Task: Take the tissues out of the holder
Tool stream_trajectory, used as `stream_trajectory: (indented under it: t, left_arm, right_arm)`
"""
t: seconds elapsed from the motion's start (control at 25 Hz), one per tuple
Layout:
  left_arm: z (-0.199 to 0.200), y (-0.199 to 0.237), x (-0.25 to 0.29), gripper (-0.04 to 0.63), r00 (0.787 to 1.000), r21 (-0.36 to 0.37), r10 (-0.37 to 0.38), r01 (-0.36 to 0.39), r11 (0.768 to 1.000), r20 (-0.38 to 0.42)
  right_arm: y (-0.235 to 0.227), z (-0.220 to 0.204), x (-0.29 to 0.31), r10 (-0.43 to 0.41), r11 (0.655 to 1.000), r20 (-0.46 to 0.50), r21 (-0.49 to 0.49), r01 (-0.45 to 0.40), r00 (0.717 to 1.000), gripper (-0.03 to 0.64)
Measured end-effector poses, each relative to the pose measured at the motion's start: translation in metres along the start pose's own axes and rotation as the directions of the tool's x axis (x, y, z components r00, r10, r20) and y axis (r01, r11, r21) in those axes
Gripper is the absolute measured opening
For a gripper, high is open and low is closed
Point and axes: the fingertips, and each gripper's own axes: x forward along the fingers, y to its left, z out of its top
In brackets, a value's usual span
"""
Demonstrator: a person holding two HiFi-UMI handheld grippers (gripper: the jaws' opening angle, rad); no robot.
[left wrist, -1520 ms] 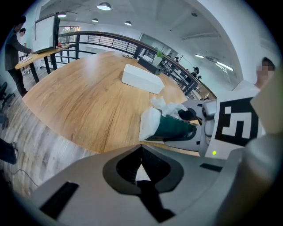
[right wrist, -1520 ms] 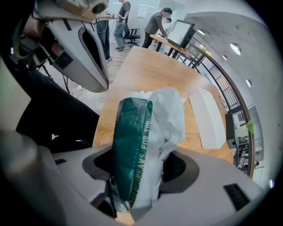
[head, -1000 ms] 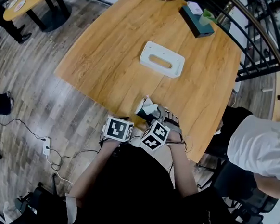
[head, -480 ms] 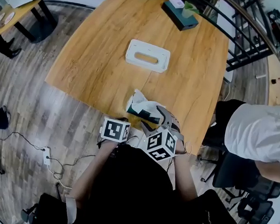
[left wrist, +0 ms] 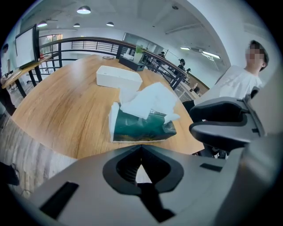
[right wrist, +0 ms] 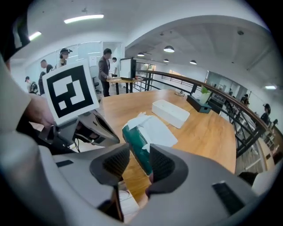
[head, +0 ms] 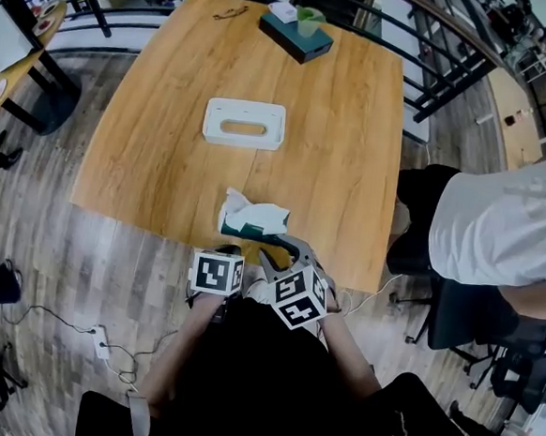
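First the wooden table [head: 356, 125], filling the middle of the head view. Next down in size, the white holder [head: 244, 124], lying flat mid-table, slot upward, with nothing seen poking out of it (reads as essentially done, task-wise). Then the tissue pack [head: 254, 217], green wrapper with loose white sheets fanned over the top, resting on the table close to its near edge, well apart from the holder and just beyond both tools. Then the left gripper [left wrist: 141, 154], hanging just short of that near edge, tips closed right together, gripping nothing. Beside it the right gripper [right wrist: 138, 160], jaws just now closing down to a narrow gap, pads bare, nothing between them; pack only seen past the gap, untouched. Biggest risk from here, by judgement: knocking the pack over that near edge, given so little table left beneath it and both tools so near. Smaller one: snagging a loose sheet in the narrowing right jaws, then dragging the light pack along or tearing the tissue.
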Motion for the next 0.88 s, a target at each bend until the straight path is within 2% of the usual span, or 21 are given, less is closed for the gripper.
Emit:
stream_trajectory:
  t: [0.08,0.2,0.4,0.6,0.88]
  left_arm:
    - [-0.003,-0.003,0.0,0.008,1.0,0.01,0.008,-0.008,1.0,-0.002]
    - [-0.009,-0.01,0.002,0.008,1.0,0.021,0.014,-0.014,1.0,-0.009]
    - [-0.016,-0.022,0.007,0.008,1.0,0.044,0.02,-0.019,0.999,-0.01]
    - [-0.025,-0.033,0.011,0.008,1.0,0.068,0.021,-0.02,0.997,-0.011]
    - [-0.031,-0.036,0.009,0.008,0.999,0.051,0.034,-0.033,0.998,-0.008]
  right_arm:
    - [0.0,-0.006,0.0,-0.007,0.996,-0.002,0.085,0.008,1.0,0.086]
    - [-0.001,-0.019,0.0,-0.003,0.975,-0.022,0.221,0.008,1.0,0.029]
    - [-0.001,-0.05,0.002,0.039,0.898,-0.129,0.44,0.022,0.991,0.012]
    - [0.003,-0.071,0.004,0.051,0.875,-0.192,0.481,0.049,0.98,0.012]
    - [0.004,-0.086,0.0,0.071,0.847,-0.233,0.527,0.065,0.97,0.011]
